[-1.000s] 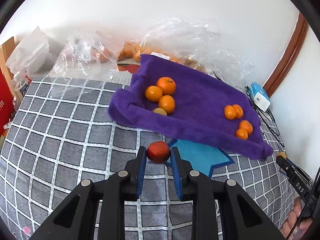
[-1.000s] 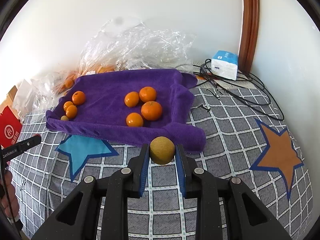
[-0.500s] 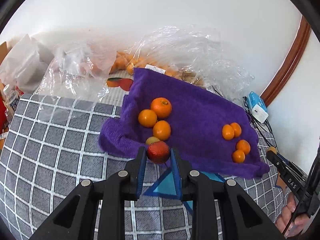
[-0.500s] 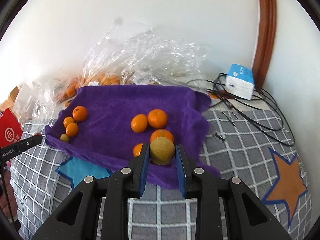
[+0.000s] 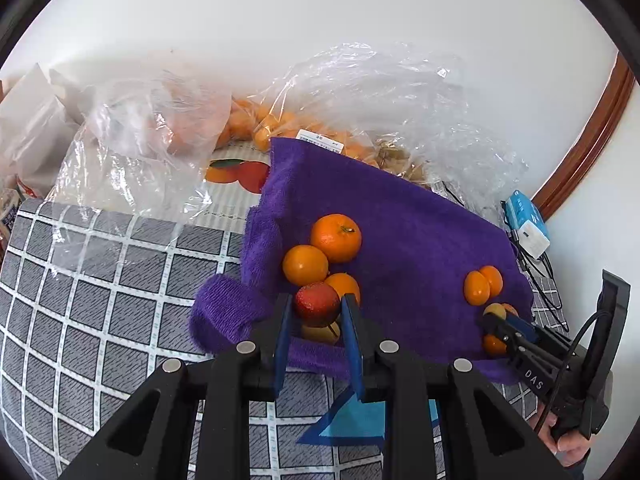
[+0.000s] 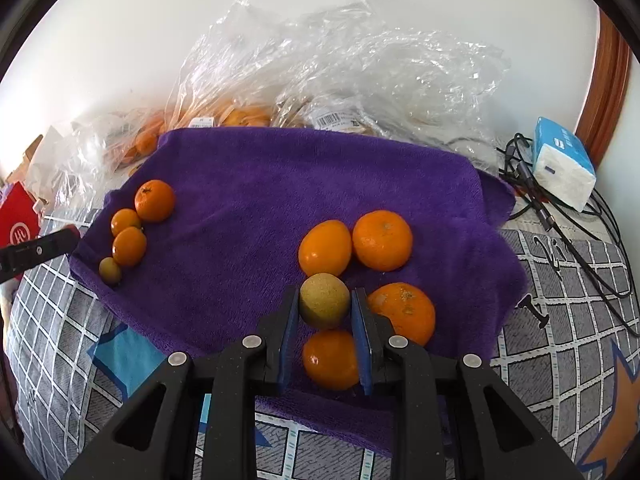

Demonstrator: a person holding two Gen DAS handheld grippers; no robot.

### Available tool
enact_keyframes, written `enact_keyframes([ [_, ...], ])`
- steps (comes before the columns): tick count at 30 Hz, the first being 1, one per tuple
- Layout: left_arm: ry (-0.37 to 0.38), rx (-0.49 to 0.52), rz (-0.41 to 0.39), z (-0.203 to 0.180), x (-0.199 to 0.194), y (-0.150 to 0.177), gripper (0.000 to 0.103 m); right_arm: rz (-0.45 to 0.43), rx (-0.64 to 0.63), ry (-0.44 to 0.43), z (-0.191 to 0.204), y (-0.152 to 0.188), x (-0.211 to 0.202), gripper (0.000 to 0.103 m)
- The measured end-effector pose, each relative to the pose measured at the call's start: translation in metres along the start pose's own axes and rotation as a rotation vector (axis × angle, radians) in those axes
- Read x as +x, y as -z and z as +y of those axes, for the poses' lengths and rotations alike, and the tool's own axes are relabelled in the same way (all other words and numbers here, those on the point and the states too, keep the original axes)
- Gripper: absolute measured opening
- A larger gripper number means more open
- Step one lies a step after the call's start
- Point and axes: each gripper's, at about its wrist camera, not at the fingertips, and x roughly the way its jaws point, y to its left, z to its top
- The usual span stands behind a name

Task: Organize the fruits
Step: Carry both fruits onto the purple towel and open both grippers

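A purple towel (image 5: 408,224) (image 6: 256,200) lies on the checked cloth and bears two groups of oranges. My left gripper (image 5: 316,312) is shut on a small red fruit (image 5: 317,303), held over the towel's near left group of oranges (image 5: 336,238) and a small yellow fruit (image 5: 320,332). My right gripper (image 6: 325,308) is shut on a round yellow-green fruit (image 6: 324,306), held just above the right group of oranges (image 6: 382,240). A smaller group of oranges (image 6: 154,200) lies at the towel's left end. The right gripper also shows in the left wrist view (image 5: 496,320).
Clear plastic bags (image 6: 340,72) with more oranges lie behind the towel against the white wall. A blue-white box (image 6: 564,160) and black cables (image 6: 560,220) lie at the right. A red box (image 6: 18,220) stands at the left. The checked cloth (image 5: 100,280) covers the surface.
Both grippers have moved forward with their fruits, from in front of the towel's edge to over the towel and above the orange groups.
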Motion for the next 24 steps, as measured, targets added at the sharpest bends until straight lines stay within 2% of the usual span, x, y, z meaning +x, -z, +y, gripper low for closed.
enact_keyframes([
  [6,0.032,0.017,0.027,-0.014,0.015,0.000,0.023,0.005,-0.024,0.008,0.002,0.003,0.004,0.026],
  [13,0.058,0.049,0.066,-0.037,0.030,0.004,0.023,-0.012,-0.003,0.002,-0.003,0.006,-0.009,0.031],
  [17,0.019,0.073,0.084,-0.045,0.041,0.010,0.023,-0.051,0.020,0.015,-0.010,0.008,-0.025,0.036],
  [24,-0.017,0.100,0.086,-0.052,0.047,0.011,0.023,-0.082,0.085,0.036,-0.024,0.012,-0.041,0.036],
])
